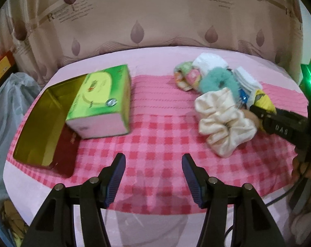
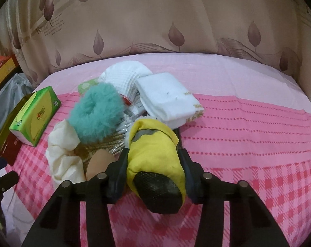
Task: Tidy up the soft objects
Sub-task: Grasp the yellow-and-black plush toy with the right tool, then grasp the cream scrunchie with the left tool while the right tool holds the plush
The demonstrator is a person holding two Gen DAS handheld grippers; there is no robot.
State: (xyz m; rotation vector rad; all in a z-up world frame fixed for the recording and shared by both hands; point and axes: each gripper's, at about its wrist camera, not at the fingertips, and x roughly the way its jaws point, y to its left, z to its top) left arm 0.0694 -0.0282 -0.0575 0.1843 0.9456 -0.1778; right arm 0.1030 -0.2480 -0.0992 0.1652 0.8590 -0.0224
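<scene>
A pile of soft items lies at the right of the pink cloth: a cream scrunchie (image 1: 223, 121), a teal fluffy scrunchie (image 1: 217, 80), white folded cloths (image 1: 209, 61) and a rolled patterned cloth (image 1: 186, 76). My right gripper (image 2: 153, 154) is shut on a yellow slipper sock (image 2: 155, 152) with a black dotted sole, at the near side of the pile. It shows in the left wrist view (image 1: 278, 123) beside the cream scrunchie. My left gripper (image 1: 153, 164) is open and empty above the checked cloth, between the tin and the pile.
An open gold tin (image 1: 40, 123) with a red outside lies at the left. A green tissue box (image 1: 99, 103) leans on its right wall. A curtain hangs behind the table (image 1: 155, 55). A plastic bag (image 1: 5, 107) sits off the left edge.
</scene>
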